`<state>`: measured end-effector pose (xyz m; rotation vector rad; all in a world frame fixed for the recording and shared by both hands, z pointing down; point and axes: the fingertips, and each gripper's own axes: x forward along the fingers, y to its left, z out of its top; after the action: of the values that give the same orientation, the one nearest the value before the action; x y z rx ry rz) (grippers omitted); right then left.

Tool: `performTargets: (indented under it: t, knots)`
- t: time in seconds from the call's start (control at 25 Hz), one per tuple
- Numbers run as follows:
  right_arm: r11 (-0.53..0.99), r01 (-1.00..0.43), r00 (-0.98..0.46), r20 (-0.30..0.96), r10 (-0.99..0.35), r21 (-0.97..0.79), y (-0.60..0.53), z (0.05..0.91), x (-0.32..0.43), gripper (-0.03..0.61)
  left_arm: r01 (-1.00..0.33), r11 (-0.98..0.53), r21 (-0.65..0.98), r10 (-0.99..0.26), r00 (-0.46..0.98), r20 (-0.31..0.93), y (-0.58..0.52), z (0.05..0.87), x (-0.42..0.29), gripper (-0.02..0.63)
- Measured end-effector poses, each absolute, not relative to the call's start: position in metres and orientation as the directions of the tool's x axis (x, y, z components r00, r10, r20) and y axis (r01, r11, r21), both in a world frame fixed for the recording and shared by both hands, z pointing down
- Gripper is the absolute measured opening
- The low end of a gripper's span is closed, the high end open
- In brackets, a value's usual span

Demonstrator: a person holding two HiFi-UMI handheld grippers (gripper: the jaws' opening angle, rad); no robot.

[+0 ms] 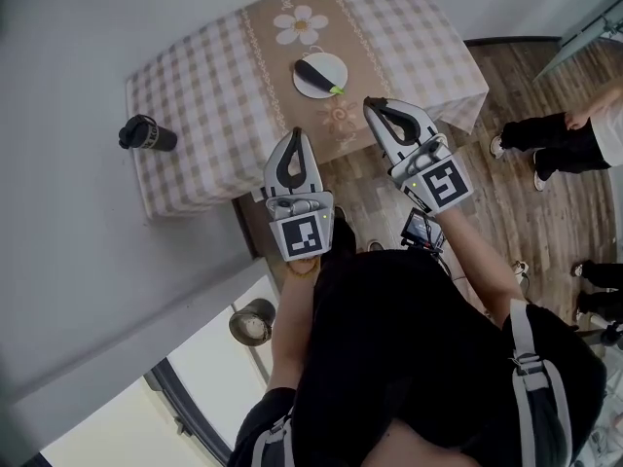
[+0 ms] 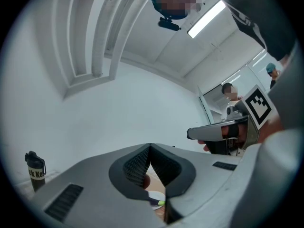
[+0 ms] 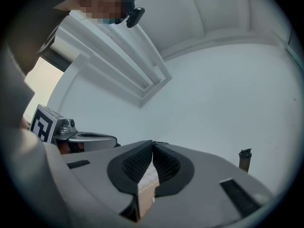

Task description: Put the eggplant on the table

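The checked worktop (image 1: 195, 115) has the eggplant (image 1: 317, 72) lying on a white plate (image 1: 302, 87), and the left claw (image 1: 296, 134) and right claw (image 1: 370, 102) hang near its edge, shut tight on nothing, so the job looks done and they only need to back away.

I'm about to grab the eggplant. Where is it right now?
In the head view the eggplant lies on a white plate near the middle of the table. It is just beyond and left of the right gripper, well right of the dark bottle.
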<state>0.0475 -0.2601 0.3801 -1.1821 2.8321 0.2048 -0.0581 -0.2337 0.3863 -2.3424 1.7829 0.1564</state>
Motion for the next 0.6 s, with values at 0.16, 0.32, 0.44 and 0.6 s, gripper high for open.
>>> performTargets:
  t: [0.16, 0.32, 0.44, 0.6]
  knots:
    - [0.71, -0.698, -0.716, -0.11, -0.69, 0.093, -0.252, 0.389, 0.043, 0.005, -0.96, -0.268, -0.082, -0.941, 0.279, -0.194, -0.229, 0.391, -0.053, -0.006]
    - [0.717, -0.693, -0.721, -0.099, -0.686, 0.077, -0.245, 0.399, 0.04, 0.005, -0.958, -0.276, -0.072, -0.941, 0.285, -0.184, -0.223, 0.398, -0.052, -0.006]
    - [0.721, -0.69, -0.723, -0.09, -0.684, 0.063, -0.241, 0.406, 0.039, 0.005, -0.958, -0.281, -0.062, -0.942, 0.288, -0.174, -0.221, 0.404, -0.051, -0.006]
    - [0.728, -0.683, -0.73, -0.076, -0.679, 0.059, -0.239, 0.412, 0.039, 0.003, -0.955, -0.293, -0.057, -0.942, 0.298, -0.154, -0.219, 0.412, -0.045, -0.006]
